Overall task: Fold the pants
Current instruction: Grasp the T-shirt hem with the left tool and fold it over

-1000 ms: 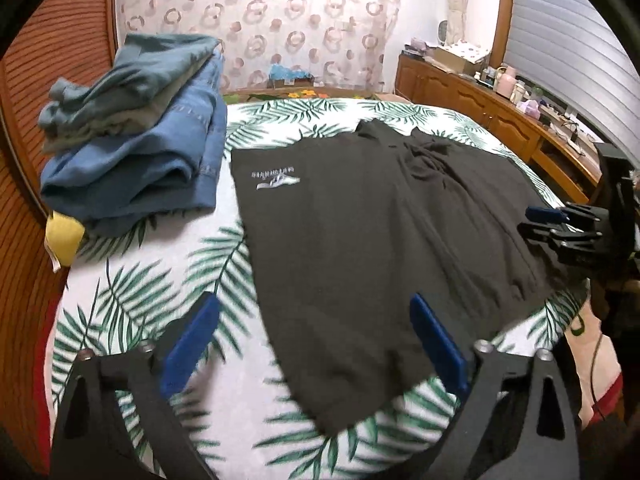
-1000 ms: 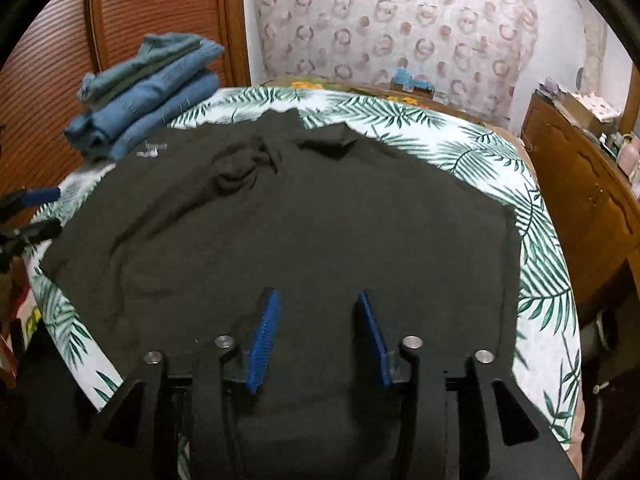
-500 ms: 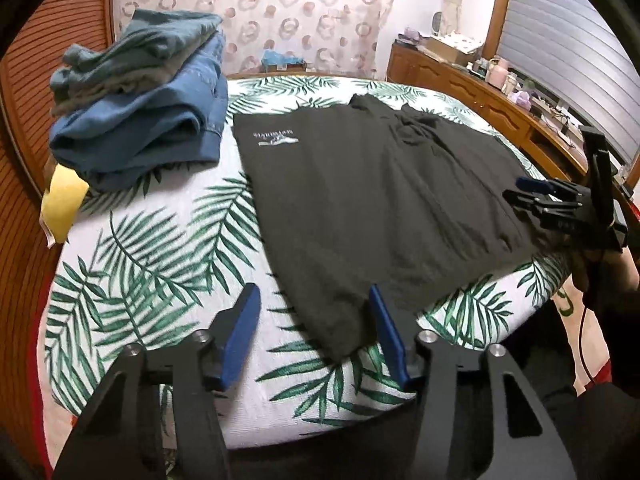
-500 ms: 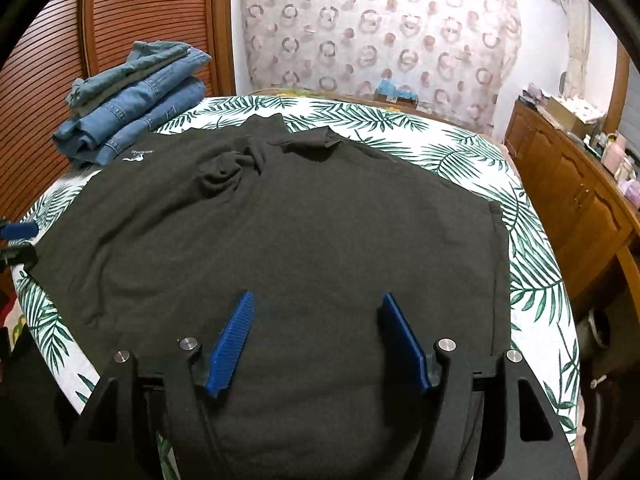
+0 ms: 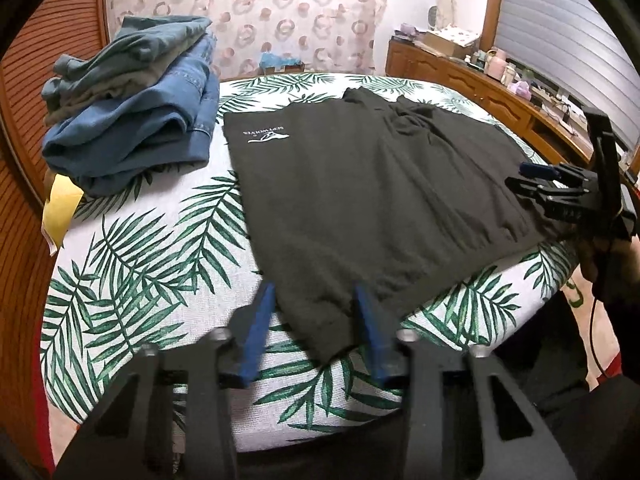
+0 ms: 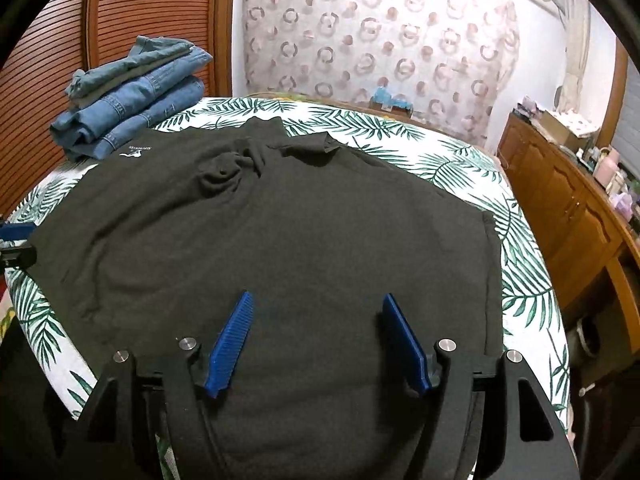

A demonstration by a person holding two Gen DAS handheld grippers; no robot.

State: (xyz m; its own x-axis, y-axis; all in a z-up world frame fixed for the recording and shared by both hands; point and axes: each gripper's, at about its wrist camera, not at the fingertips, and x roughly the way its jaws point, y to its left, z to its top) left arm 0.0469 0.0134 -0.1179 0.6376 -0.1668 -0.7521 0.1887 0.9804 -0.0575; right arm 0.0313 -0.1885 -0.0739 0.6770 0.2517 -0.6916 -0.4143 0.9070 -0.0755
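Note:
Black pants (image 5: 360,200) with a small white logo (image 5: 266,136) lie spread flat on the leaf-print bed sheet (image 5: 140,280). My left gripper (image 5: 313,292) is at the near bed edge, its jaws closing around the pants' near corner. The cloth lies between the blue pads (image 5: 260,332), with a gap still showing. My right gripper (image 6: 317,298) hovers open over the pants (image 6: 280,240) near their other edge, nothing pinched. The right gripper (image 5: 528,178) shows at the far right in the left wrist view, and the left gripper (image 6: 18,244) at the left edge in the right wrist view.
A stack of folded jeans (image 5: 132,120) sits at the bed's far left corner (image 6: 132,96), with a yellow tag (image 5: 60,208) below it. A wooden dresser (image 6: 580,216) with small items runs along the right. Slatted wooden doors stand behind the jeans.
My left gripper drew back to the pants' near corner and its jaws narrowed around it. My right gripper's jaws widened over the cloth.

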